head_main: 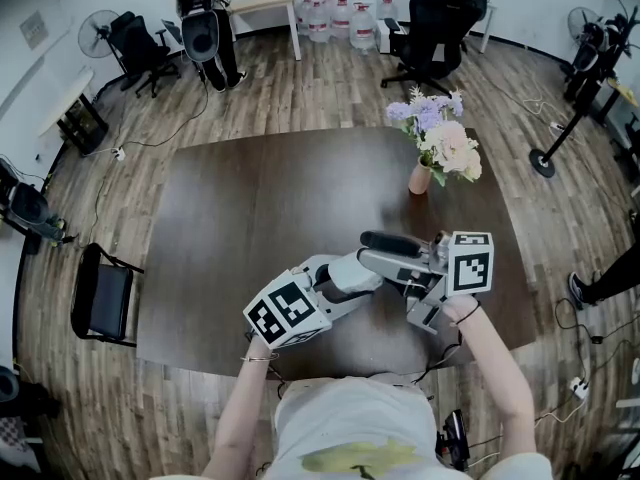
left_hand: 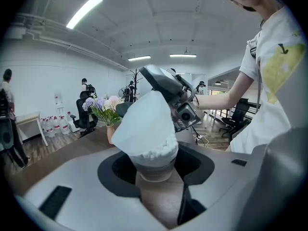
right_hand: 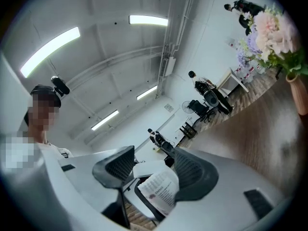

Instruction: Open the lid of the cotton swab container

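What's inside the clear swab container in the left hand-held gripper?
White cotton swab tips fill the clear round plastic container to its rim, showing under its raised translucent white lid. The stems and bottom can't be made out, sunk between the left hand-held gripper jaws.

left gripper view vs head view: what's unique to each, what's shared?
Left gripper view only: container between the jaws, lid tipped up, swabs exposed. Head view only: marker cubes, black chair left of the table. Shared: flowers, table, right hand-held gripper.
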Demonstrator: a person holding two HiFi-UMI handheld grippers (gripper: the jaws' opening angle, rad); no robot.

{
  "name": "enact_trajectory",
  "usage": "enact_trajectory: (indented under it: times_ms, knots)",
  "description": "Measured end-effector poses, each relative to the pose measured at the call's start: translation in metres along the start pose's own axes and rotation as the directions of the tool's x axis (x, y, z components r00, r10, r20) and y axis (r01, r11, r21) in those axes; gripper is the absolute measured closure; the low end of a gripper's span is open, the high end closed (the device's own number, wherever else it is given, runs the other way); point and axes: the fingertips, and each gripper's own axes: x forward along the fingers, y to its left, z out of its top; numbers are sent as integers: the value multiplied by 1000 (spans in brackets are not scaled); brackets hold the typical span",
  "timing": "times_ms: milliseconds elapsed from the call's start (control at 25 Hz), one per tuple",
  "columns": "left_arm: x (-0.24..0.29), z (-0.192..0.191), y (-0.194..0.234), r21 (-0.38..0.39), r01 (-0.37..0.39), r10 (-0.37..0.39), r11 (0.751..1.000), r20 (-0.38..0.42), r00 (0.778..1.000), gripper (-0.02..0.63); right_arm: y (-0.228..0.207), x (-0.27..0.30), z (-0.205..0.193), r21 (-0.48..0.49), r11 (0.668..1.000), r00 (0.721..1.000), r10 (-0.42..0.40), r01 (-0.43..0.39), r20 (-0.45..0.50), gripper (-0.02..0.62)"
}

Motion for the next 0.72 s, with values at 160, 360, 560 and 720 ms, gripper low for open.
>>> enact_trajectory:
  times_ms: [160,360,560,720]
  knots:
    - [-8,1,4,-50,-22,24,998,34,999,388,1,-9,9,-39,999,999,-26,28,41,328]
    - [-12,-8,21,-119,-129,131,984,9,991,388,3,-16,4,-166,985,998,-57,57,2,333]
    - [-20,-17,37,-173,-246,246,954,-24,969,388,-7,-24,-1,-291,942,985,-169,168,23,382]
    - [-28,-21,49,-216,-334,338,917,-23,941,388,-16,-31,-8,-365,898,968,-248,245,40,392]
